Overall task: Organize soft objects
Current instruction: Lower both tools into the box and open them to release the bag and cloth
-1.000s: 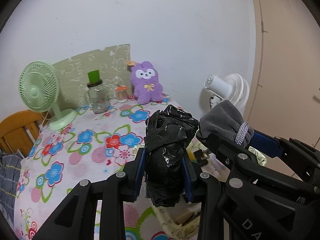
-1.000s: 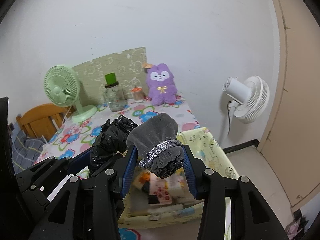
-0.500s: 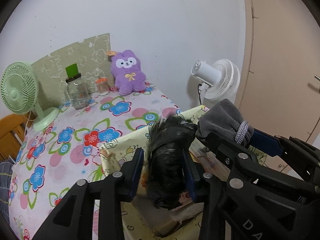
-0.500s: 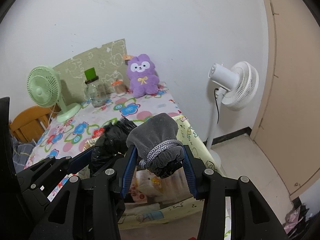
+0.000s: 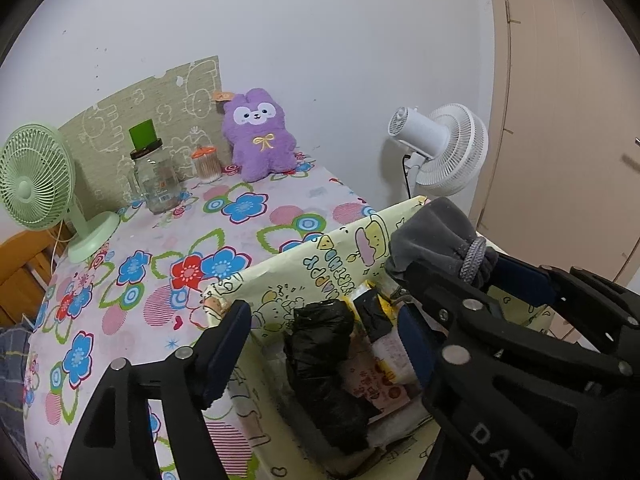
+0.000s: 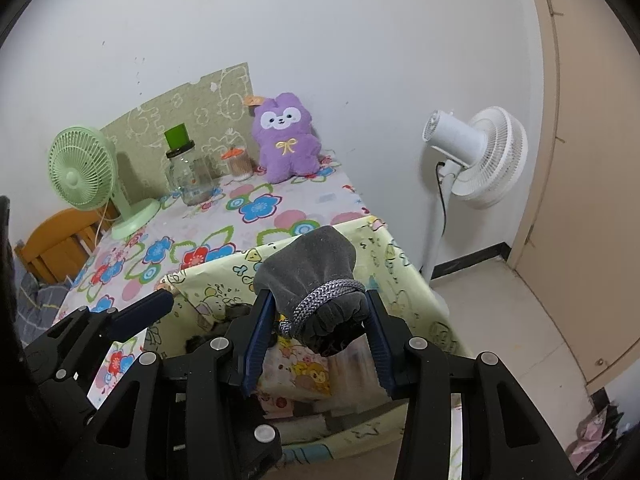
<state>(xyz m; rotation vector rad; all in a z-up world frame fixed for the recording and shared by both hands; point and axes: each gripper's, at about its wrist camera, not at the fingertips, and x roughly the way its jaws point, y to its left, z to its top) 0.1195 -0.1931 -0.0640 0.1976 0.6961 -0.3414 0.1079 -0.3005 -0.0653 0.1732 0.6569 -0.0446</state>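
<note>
Two soft things: crumpled black plastic bag [image 5: 326, 364] lying inside pale yellow cartoon-print box [image 5: 320, 264] among printed packets, between wide-apart fingers of left gripper [image 5: 324, 344]; velvety grey drawstring pouch [image 6: 316, 280] clamped in right gripper [image 6: 320, 320] above box. Beyond, on flowered tablecloth [image 5: 168, 240]: purple plush [image 5: 258, 136], glass jar [image 5: 154, 176], green fan [image 5: 36, 184].

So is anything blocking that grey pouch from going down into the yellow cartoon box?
Nothing visible blocks it. The grey pouch is clamped in the right gripper above the open-topped yellow box. The black bag and packets already lie inside, lower down, and the left gripper is open over them.
</note>
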